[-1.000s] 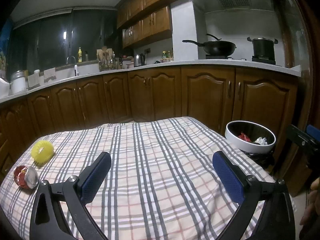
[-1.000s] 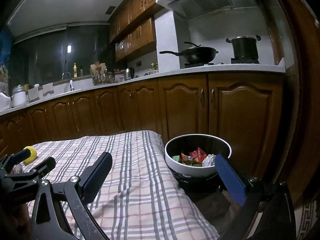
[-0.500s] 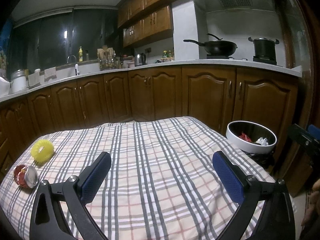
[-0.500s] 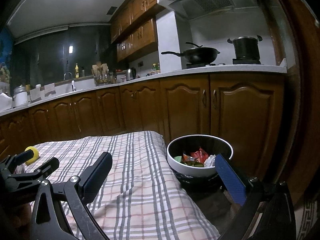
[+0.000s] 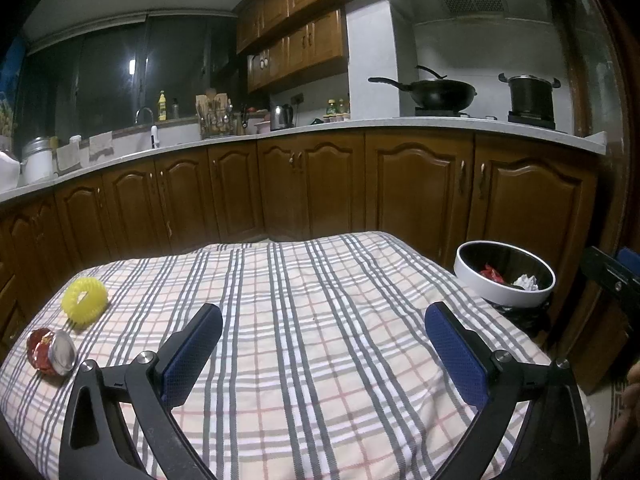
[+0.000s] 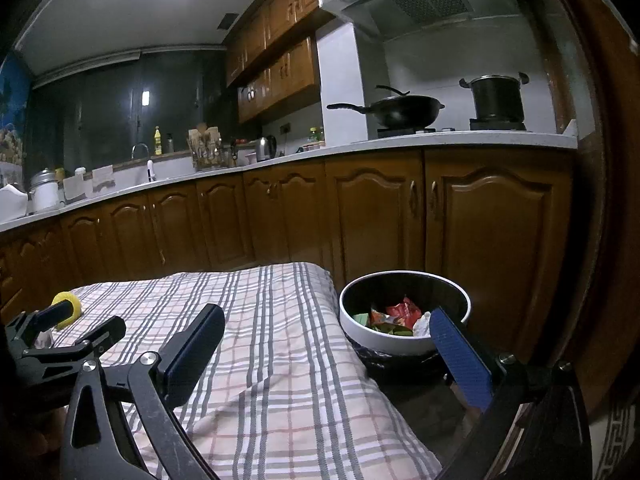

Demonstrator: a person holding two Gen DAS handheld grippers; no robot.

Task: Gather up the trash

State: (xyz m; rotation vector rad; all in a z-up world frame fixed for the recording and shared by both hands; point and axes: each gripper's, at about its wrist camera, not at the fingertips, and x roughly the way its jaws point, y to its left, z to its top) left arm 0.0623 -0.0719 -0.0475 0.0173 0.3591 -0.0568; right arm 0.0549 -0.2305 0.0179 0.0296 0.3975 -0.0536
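Currently, my left gripper [image 5: 324,344] and right gripper [image 6: 328,344] are both spread and empty; wrappers already lie in the bin [image 6: 404,342], while the crushed can [image 5: 51,351] and yellow ring [image 5: 84,301] await collection on the tablecloth [image 5: 320,320].

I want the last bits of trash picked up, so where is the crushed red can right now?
In the left wrist view the crushed red can lies on the checked cloth at its near left corner, just in front of the yellow ring and left of the open left gripper.
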